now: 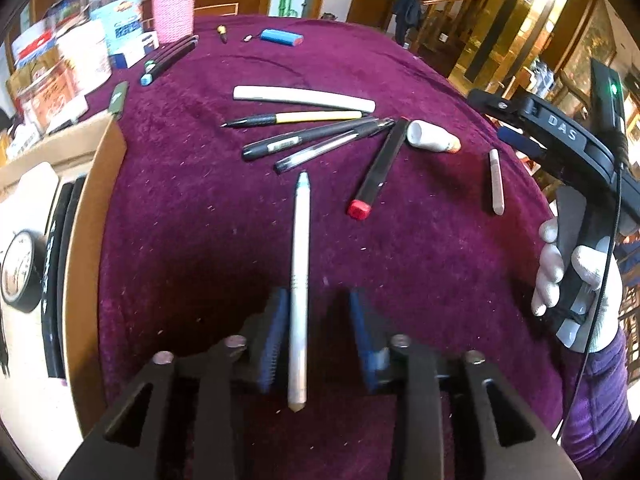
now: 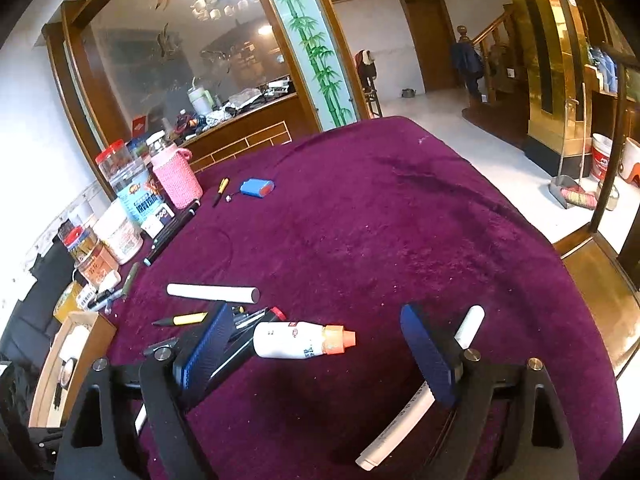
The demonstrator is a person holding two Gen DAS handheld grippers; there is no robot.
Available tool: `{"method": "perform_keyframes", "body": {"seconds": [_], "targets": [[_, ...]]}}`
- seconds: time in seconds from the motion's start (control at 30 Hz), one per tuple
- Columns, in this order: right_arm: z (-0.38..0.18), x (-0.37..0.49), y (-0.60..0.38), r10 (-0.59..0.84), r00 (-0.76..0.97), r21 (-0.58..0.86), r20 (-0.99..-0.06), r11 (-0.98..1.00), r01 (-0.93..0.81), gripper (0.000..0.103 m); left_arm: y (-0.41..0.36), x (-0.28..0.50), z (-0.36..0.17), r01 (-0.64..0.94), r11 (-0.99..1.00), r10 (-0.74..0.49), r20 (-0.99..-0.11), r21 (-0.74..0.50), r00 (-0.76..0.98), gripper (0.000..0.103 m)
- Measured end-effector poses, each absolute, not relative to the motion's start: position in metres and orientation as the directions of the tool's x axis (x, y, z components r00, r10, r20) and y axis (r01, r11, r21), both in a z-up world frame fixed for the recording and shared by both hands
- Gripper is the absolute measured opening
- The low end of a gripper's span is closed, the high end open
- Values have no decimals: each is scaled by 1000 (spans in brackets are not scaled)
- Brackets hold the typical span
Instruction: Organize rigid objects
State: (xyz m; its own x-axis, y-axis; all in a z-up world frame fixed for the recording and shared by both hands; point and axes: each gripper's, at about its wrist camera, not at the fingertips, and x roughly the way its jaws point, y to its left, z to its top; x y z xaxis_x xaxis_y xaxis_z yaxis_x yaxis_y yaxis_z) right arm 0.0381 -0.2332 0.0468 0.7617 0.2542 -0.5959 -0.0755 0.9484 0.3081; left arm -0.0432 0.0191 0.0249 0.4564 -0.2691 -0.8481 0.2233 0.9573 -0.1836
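Note:
A long white pen [image 1: 300, 280] lies on the purple tablecloth [image 1: 420, 260] between the open jaws of my left gripper [image 1: 318, 332]; the left pad is close to it, the right pad apart. Beyond it lie a white tube [image 1: 304, 97], a yellow-black pen [image 1: 296, 118], two dark pens [image 1: 316, 140], a black marker with a red cap [image 1: 378, 168], a white bottle with an orange cap [image 1: 432, 137] and a small pinkish stick [image 1: 496, 182]. My right gripper [image 2: 316, 354] is open above the white bottle [image 2: 296, 339], not holding it. It shows at the right edge of the left wrist view [image 1: 516, 138].
A cardboard box [image 1: 84, 216] with tape and other items sits at the left. Jars, a pink knitted bottle [image 2: 176, 178] and a blue battery pack [image 2: 257, 188] stand at the far left. A white pen [image 2: 412, 408] lies under the right gripper's right finger. The table edge curves at the right.

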Motion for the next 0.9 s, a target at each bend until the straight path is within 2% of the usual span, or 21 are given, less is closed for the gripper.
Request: {"method": "perform_keyframes", "body": {"seconds": [0.07,0.2,0.27,0.3,0.33,0.47,0.7,0.9], "targets": [[46,39,-231,247,758,292,-603,953,-78,89,13,-41,25,235,959,-252,-850,-156,463,42],[45,40,-230,241,758,285,-606,955,-75,89,5,-34,23,232,968,-207,-844,-101,496,42],[44,40,-232,238,757,288,-608,955,-69,89,2,-30,22,223,974,-155,-834,-39,529,26],[44,40,-234,232,759,286,-609,956,-63,89,0,-29,20,220,975,-121,-822,6,557,11],[44,40,-235,223,762,285,-608,957,-53,89,2,-30,20,220,975,-125,-816,3,564,8],[44,41,-250,216,770,324,-601,946,-12,89,26,-31,25,184,973,-221,-811,-142,541,7],[32,47,-277,269,747,450,-608,892,45,89,52,-61,54,207,936,-353,-736,-286,577,7],[27,42,-292,262,735,487,-625,867,105,89,67,-81,71,224,919,-393,-694,-325,603,7]]}}
